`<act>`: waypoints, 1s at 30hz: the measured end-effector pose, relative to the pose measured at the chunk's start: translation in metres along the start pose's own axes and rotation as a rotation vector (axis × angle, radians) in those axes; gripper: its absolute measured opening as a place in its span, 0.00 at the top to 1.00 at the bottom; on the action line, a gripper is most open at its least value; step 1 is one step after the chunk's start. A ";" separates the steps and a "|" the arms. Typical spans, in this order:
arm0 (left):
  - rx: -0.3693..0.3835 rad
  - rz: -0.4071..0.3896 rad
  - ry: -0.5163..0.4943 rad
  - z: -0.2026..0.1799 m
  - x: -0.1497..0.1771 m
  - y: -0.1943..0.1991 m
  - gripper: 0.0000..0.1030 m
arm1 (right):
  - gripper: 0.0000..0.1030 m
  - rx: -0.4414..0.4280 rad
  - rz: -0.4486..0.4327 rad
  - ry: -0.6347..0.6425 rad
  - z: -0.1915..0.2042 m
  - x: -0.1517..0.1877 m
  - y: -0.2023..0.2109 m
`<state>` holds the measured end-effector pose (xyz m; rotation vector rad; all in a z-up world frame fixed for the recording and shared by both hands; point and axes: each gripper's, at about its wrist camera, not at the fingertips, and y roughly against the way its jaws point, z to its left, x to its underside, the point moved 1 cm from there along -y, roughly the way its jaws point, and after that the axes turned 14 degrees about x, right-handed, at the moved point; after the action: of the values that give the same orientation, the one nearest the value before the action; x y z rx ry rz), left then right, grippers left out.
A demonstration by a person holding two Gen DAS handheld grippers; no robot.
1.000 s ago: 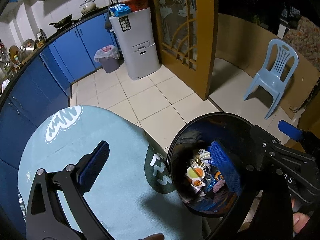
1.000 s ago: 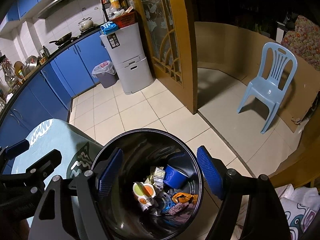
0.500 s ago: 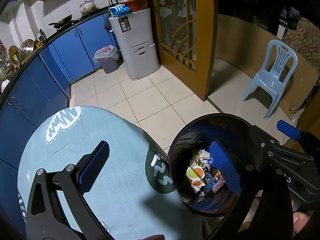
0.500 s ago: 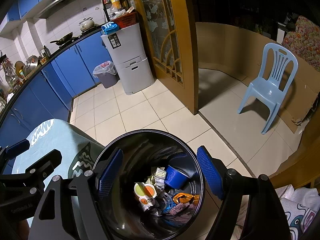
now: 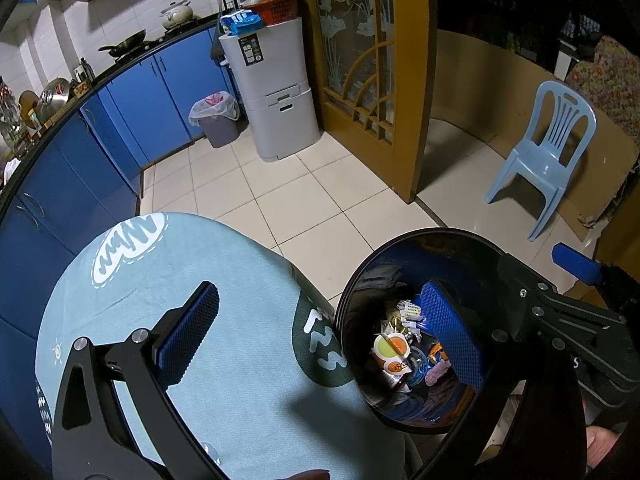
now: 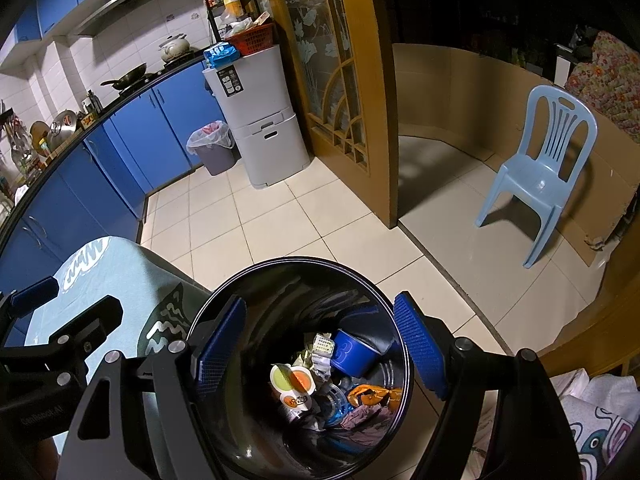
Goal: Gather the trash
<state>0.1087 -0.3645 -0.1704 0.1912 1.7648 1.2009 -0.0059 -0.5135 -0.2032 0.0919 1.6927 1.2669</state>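
Both grippers empty with jaws wide, right gripper point(image 6: 320, 348) above the black bin point(image 6: 256, 432) beside the table point(image 5: 248, 400), left gripper point(image 5: 320, 332) over the table edge, trash point(image 6: 316, 384) at the bin's bottom

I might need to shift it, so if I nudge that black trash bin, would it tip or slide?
The black bin looks tall and thin-walled, with only light wrappers at the bottom, so it's probably light. On smooth floor tiles it would likely slide; a high push might tip it.
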 end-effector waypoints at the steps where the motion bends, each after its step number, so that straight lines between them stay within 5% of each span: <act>1: 0.000 0.000 0.000 0.000 0.000 0.000 0.03 | 0.28 0.000 -0.001 0.000 0.000 0.000 0.000; 30: 0.038 0.005 0.014 -0.002 -0.001 0.002 0.03 | 0.28 -0.002 0.000 0.001 0.003 0.001 0.002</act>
<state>0.1071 -0.3654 -0.1685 0.2104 1.8017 1.1757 -0.0049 -0.5104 -0.2024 0.0898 1.6925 1.2691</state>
